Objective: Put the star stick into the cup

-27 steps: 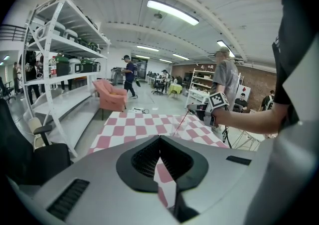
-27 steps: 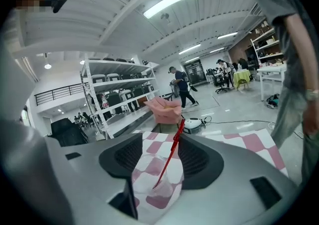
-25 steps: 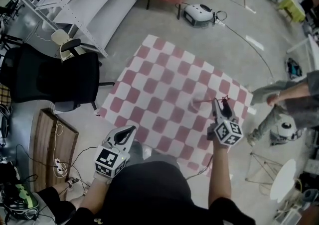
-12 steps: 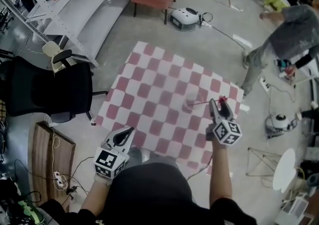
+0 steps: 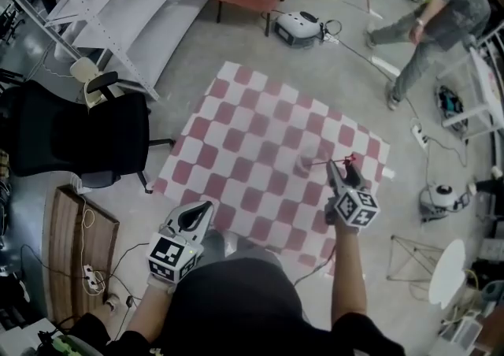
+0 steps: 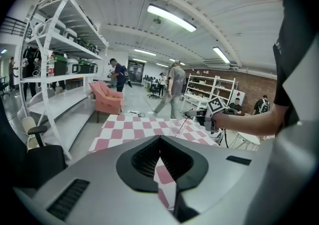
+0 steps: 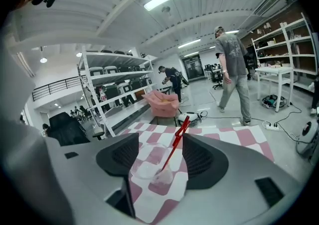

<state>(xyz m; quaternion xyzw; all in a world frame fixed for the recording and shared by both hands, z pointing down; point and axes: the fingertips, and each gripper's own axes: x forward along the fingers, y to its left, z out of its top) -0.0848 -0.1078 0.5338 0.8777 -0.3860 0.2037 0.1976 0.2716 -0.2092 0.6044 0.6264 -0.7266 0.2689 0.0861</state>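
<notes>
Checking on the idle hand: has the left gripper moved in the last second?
No. The left gripper still hangs just off the near edge of the checkered cloth, in the same spot as before.

Bright ceiling tubes (image 6: 169, 17) light evenly; fisheye edges bend.

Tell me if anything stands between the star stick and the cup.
Nothing visible does. The star stick already has its lower end inside the clear cup and leans up between the jaws of the right gripper, which have just been opening and stand wide apart around it.
</notes>
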